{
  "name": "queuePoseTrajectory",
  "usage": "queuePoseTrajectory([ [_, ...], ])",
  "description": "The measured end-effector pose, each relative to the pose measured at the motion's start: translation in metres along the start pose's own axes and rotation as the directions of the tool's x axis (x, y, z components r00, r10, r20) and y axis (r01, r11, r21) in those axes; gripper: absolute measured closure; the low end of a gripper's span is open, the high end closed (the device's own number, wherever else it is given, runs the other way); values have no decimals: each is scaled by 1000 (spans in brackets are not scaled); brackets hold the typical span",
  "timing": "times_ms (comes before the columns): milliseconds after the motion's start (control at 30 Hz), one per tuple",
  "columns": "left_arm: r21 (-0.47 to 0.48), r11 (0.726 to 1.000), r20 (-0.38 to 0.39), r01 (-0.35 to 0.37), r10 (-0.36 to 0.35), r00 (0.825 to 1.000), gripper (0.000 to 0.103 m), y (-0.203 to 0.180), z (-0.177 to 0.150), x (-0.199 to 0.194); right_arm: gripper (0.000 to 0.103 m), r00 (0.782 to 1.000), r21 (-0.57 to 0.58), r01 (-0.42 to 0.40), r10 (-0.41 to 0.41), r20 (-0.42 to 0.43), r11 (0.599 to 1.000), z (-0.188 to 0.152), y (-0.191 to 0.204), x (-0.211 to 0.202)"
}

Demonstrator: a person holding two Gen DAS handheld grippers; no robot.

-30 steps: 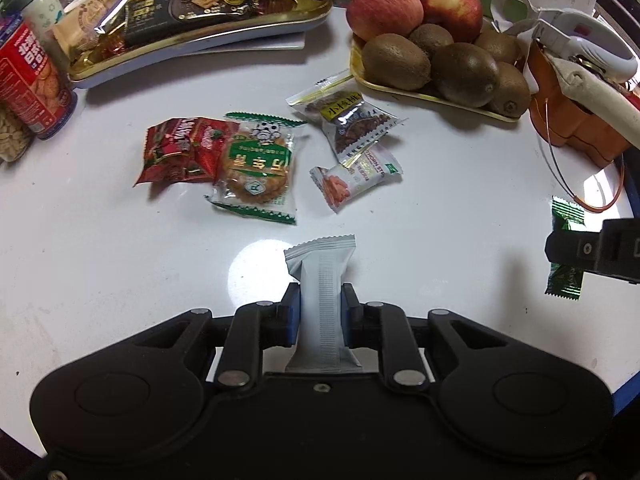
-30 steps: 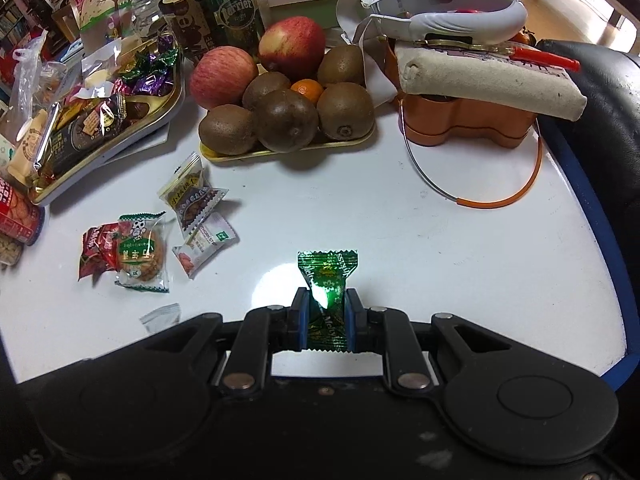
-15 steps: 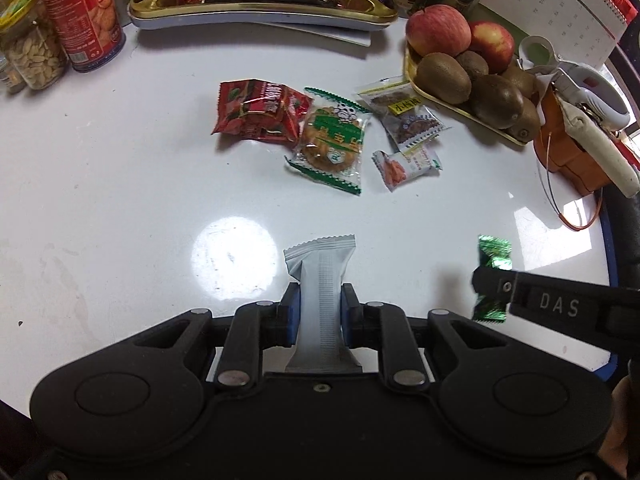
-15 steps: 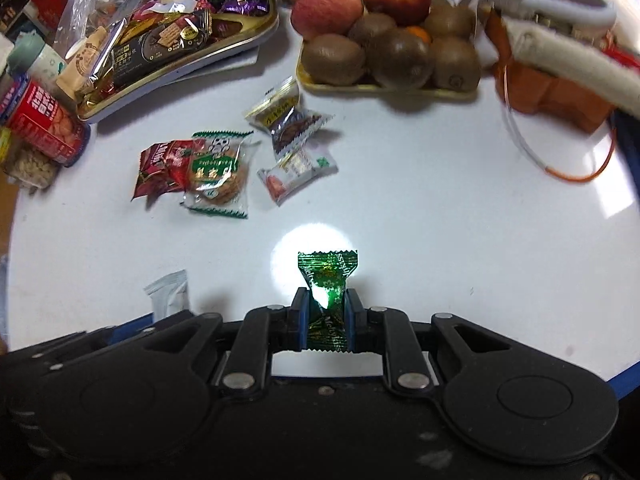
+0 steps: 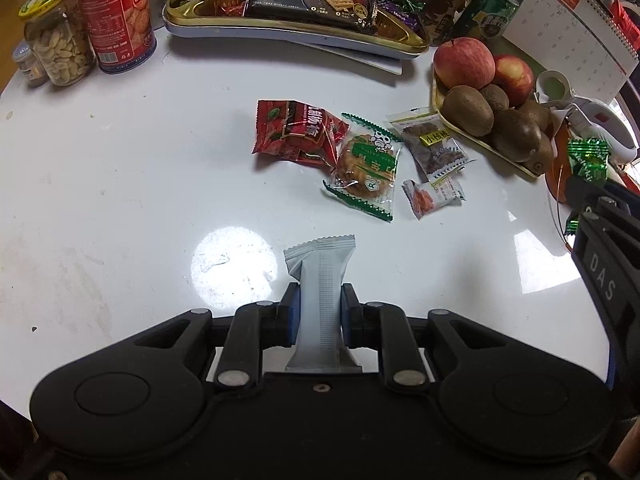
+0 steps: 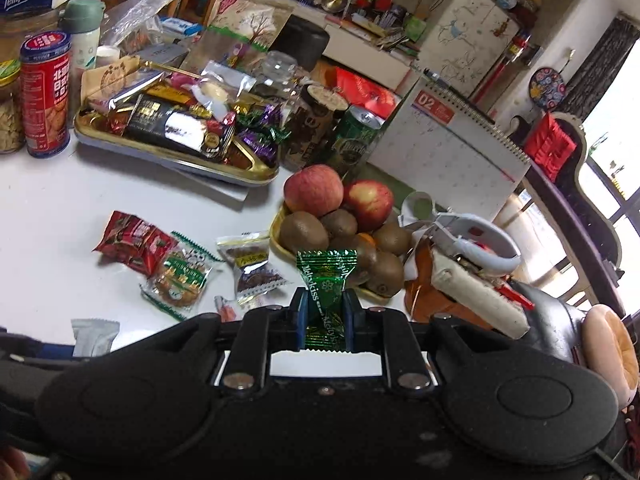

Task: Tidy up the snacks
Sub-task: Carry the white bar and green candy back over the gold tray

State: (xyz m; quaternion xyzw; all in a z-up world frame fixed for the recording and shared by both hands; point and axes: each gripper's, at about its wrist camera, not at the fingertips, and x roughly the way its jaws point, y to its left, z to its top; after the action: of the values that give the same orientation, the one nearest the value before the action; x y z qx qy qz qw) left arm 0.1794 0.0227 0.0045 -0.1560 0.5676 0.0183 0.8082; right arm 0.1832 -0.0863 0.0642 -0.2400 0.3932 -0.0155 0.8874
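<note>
1. White surface (image 5: 120, 168) is carrying loose snacks mid-frame; gold tray (image 5: 280, 28) is sitting upper centre.
2. Left gripper (image 5: 320, 312) fingers are pinching grey packet (image 5: 320, 280).
3. Right gripper (image 6: 325, 316) fingers are pinching green candy (image 6: 326, 276).
4. Advice: keeping both pinches firm until over the tray.

a round glare patch is thrown on the glossy white table (image 5: 120, 184) by overhead light, with a second bright patch seen near its right edge. soft shadows are cast under the gold tray (image 5: 296, 34). daylight from the window (image 6: 616, 184) is blown out in the right wrist view. straight lines are bent at the fisheye edges, and distant shelves are rendered soft.
</note>
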Motion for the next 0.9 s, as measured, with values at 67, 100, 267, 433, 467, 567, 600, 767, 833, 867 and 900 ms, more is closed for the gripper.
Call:
queuePoseTrajectory([
  [67, -3, 1000, -1, -5, 5, 1000, 77, 0, 1, 1, 85, 999, 7, -19, 19, -31, 1000, 0, 0, 1],
  [100, -3, 1000, -3, -8, 8, 1000, 77, 0, 1, 2, 85, 999, 17, -28, 29, -45, 999, 0, -1, 4],
  [267, 1, 1000, -5, -12, 12, 1000, 77, -3, 1, 5, 85, 994, 39, -60, 64, -94, 997, -3, -3, 11],
  [433, 14, 1000, -4, -24, 24, 1000, 77, -6, -1, 5, 85, 993, 31, -62, 64, -97, 998, -5, -2, 11],
  [467, 16, 1000, -3, -27, 27, 1000, 77, -6, -2, 5, 85, 993, 31, -63, 66, -98, 998, -5, -2, 12],
  [567, 15, 999, -2, -28, 28, 1000, 77, -6, -2, 4, 85, 993, 28, -62, 65, -101, 998, -5, -2, 12],
  [600, 14, 1000, -1, -28, 28, 1000, 77, -6, -2, 4, 85, 993, 30, -62, 65, -101, 998, -5, -2, 12],
  [767, 12, 1000, 3, -27, 27, 1000, 77, -5, -1, 2, 85, 992, 34, -65, 68, -107, 997, -5, -3, 13],
  [833, 12, 1000, 2, -28, 28, 1000, 77, -5, -1, 2, 85, 992, 33, -65, 68, -109, 997, -5, -2, 14],
  [867, 11, 1000, 2, -29, 29, 1000, 77, -5, -1, 2, 85, 991, 32, -67, 70, -110, 997, -4, -2, 14],
  [900, 10, 999, 1, -30, 30, 1000, 77, -5, -1, 2, 85, 991, 32, -69, 72, -111, 997, -4, -2, 15],
])
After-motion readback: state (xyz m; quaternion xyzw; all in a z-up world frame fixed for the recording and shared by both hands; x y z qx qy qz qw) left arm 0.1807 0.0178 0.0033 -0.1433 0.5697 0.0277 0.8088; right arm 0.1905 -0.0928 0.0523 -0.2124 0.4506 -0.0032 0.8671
